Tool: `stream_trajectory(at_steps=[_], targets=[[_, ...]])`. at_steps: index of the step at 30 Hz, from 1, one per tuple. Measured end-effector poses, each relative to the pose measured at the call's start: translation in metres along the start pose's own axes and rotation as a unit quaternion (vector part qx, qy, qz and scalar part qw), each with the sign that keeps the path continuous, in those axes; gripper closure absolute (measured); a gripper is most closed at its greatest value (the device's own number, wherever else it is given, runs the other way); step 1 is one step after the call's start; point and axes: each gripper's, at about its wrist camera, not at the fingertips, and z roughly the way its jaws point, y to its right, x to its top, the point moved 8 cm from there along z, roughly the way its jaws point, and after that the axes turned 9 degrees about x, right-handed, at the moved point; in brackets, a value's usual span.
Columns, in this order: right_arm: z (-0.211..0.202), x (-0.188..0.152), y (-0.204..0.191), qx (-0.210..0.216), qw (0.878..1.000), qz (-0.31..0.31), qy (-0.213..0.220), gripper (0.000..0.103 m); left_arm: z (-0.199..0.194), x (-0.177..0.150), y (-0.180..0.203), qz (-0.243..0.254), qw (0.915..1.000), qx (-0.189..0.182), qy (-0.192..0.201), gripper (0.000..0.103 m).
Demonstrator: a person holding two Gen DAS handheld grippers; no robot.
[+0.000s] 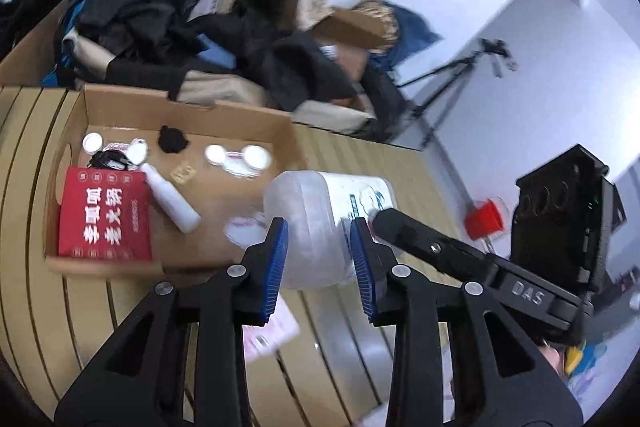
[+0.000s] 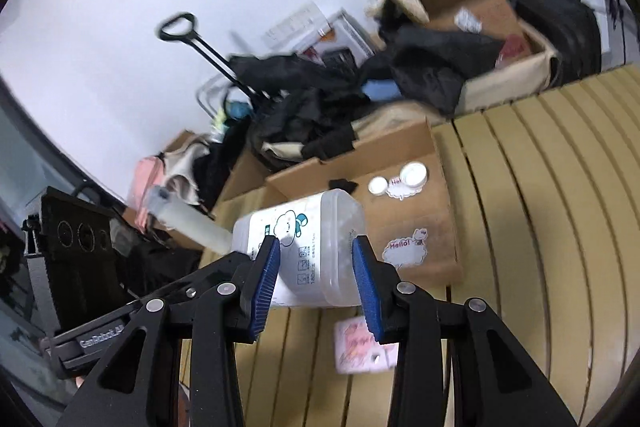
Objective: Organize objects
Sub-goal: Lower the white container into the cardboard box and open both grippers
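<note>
— Blue-padded left tongs and right tongs: what's between them?

— Both sets are half closed on one translucent plastic jug, one at each end, lifted clear of the slatted counter. A pink card lies on the slats below.

— Room to move?

— Bare slats to the right. Just beyond the jug sits a shallow cardboard tray with a red packet, a white bottle and small round lids.

— Further back?

— Dark clothes heaped over boxes, a tripod, then white wall.
</note>
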Motion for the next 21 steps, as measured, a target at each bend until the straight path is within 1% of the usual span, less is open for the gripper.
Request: stream_trajectory(at_steps=[2, 4, 6, 8, 9, 11, 12, 15, 17, 19, 20, 21], targets=[[0.026, 0.007, 0.024, -0.013, 1.000, 0.015, -0.019, 0.062, 0.032, 0.003, -0.015, -0.016, 0.9995, -0.001, -0.027, 0.075], [0.041, 0.008, 0.042, -0.026, 0.999, 0.024, -0.030, 0.062, 0.056, 0.001, -0.025, -0.029, 0.9986, -0.001, -0.045, 0.075], [0.057, 0.008, 0.061, -0.048, 0.997, 0.027, -0.045, 0.063, 0.075, -0.005, -0.031, -0.032, 0.9977, 0.003, -0.060, 0.076], [0.067, 0.006, 0.075, -0.071, 0.996, 0.022, -0.057, 0.062, 0.091, -0.011, -0.033, -0.028, 0.9972, 0.009, -0.069, 0.079], [0.071, 0.006, 0.081, -0.085, 0.994, 0.021, -0.060, 0.063, 0.099, -0.015, -0.034, -0.028, 0.9965, 0.009, -0.077, 0.080], [0.079, 0.005, 0.093, -0.117, 0.991, 0.010, -0.069, 0.063, 0.110, -0.020, -0.036, -0.029, 0.9960, 0.014, -0.083, 0.080], [0.083, 0.003, 0.097, -0.125, 0.989, 0.007, -0.074, 0.062, 0.117, -0.024, -0.038, -0.028, 0.9956, 0.022, -0.087, 0.080], [0.089, -0.003, 0.105, -0.139, 0.987, 0.000, -0.083, 0.062, 0.126, -0.033, -0.043, -0.028, 0.9947, 0.030, -0.095, 0.080], [0.087, -0.003, 0.102, -0.143, 0.986, -0.014, -0.079, 0.062, 0.125, -0.035, -0.043, -0.030, 0.9947, 0.023, -0.096, 0.076], [0.084, -0.002, 0.100, -0.161, 0.983, -0.023, -0.079, 0.062, 0.116, -0.033, -0.043, -0.034, 0.9951, 0.020, -0.091, 0.068], [0.079, 0.000, 0.097, -0.179, 0.980, -0.033, -0.078, 0.061, 0.111, -0.030, -0.041, -0.031, 0.9956, 0.023, -0.086, 0.066], [0.078, 0.001, 0.094, -0.183, 0.979, -0.039, -0.078, 0.061, 0.102, -0.027, -0.040, -0.024, 0.9962, 0.029, -0.078, 0.065]])
